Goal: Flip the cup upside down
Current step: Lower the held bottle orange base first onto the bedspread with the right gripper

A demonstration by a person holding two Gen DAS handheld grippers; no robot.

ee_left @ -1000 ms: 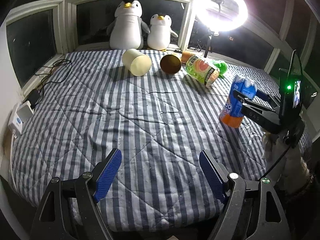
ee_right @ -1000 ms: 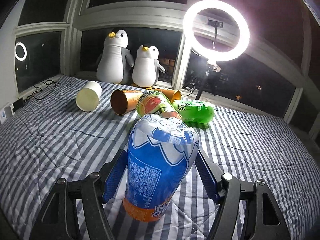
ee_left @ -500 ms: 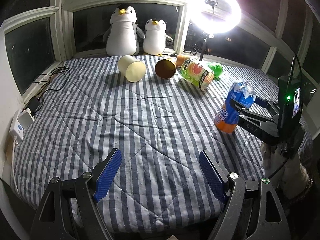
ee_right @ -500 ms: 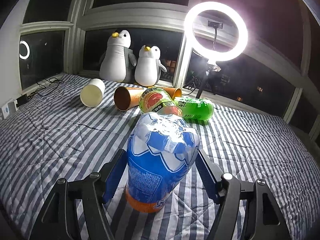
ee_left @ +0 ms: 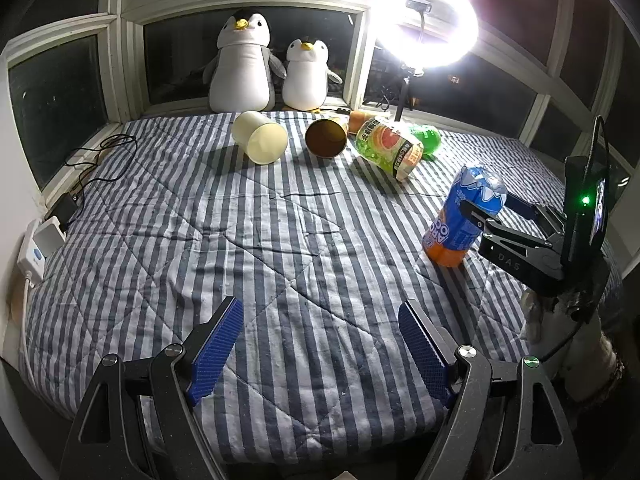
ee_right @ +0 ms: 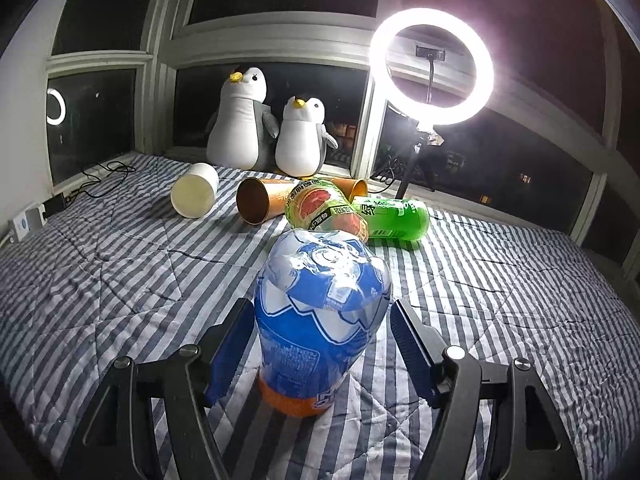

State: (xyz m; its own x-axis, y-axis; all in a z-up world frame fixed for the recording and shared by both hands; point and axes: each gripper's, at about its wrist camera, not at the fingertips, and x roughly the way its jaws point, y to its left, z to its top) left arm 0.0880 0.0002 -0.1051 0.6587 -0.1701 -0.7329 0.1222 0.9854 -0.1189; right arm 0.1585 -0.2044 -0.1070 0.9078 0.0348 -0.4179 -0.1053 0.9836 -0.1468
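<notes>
Our right claw (ee_right: 320, 344) is bracketing the inverted blue cup (ee_right: 322, 320) standing on the striped bed (ee_right: 120, 264); contact is looking unclear. Our left claw (ee_left: 320, 344) is hanging open, empty.

The orange-rimmed mouth of the blue plastic-wrapped cup (ee_right: 322, 320) faces the striped quilt (ee_right: 120, 272), so its interior is hidden. Whether the right gripper's (ee_right: 320, 348) pads touch the cup cannot be determined. The second orange paper cup (ee_right: 352, 188) lies mostly hidden behind the grapefruit-labelled green cup (ee_right: 326, 210). Label text is unreadable.
</notes>
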